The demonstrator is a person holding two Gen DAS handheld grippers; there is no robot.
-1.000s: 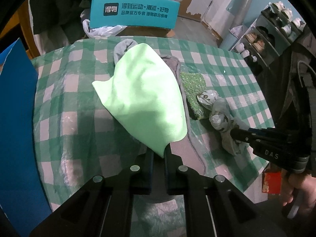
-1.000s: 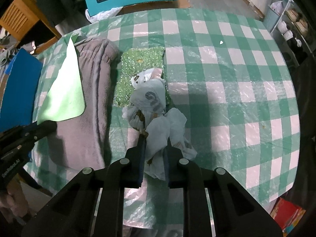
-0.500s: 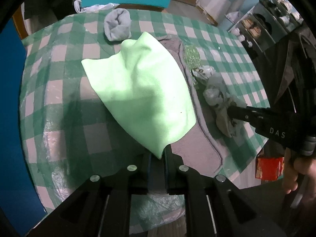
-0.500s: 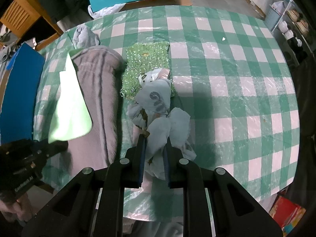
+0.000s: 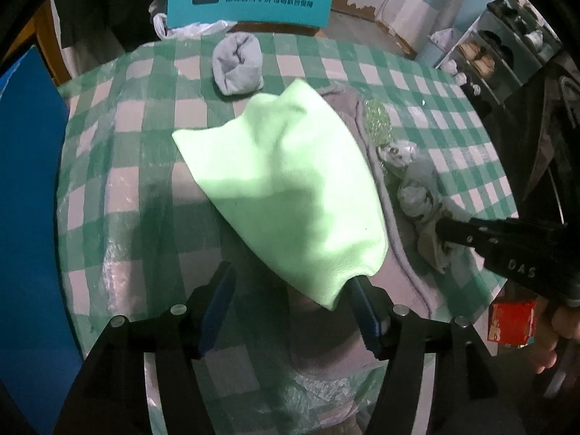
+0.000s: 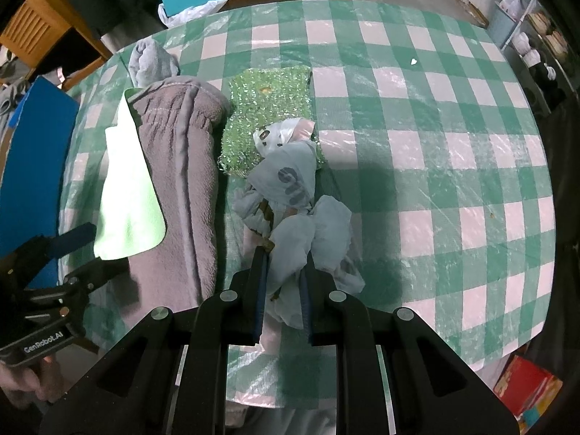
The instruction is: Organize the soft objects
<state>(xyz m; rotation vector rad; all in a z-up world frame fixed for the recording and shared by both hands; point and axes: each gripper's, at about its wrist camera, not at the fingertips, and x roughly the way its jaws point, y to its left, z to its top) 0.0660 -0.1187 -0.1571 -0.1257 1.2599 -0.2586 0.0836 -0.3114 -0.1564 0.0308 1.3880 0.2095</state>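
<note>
Left gripper [image 5: 290, 290] just sprang apart, dropping the fuzzy green cloth [image 5: 286, 195]; right gripper [image 6: 282, 272] pinches crinkly bags [image 6: 297, 217].

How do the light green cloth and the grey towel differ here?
The light green cloth is thin, smooth and bright; the grey towel is thick, plush and dull. The cloth lies on top, the towel beneath it on the table. Both are soft fabrics, neither gripped.

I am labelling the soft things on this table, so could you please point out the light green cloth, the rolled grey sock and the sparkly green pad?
light green cloth [image 5: 286, 195], left wrist view, middle of its top face.
rolled grey sock [image 5: 237, 63], left wrist view, centre of the roll.
sparkly green pad [image 6: 270, 108], right wrist view, uncovered upper half.
</note>
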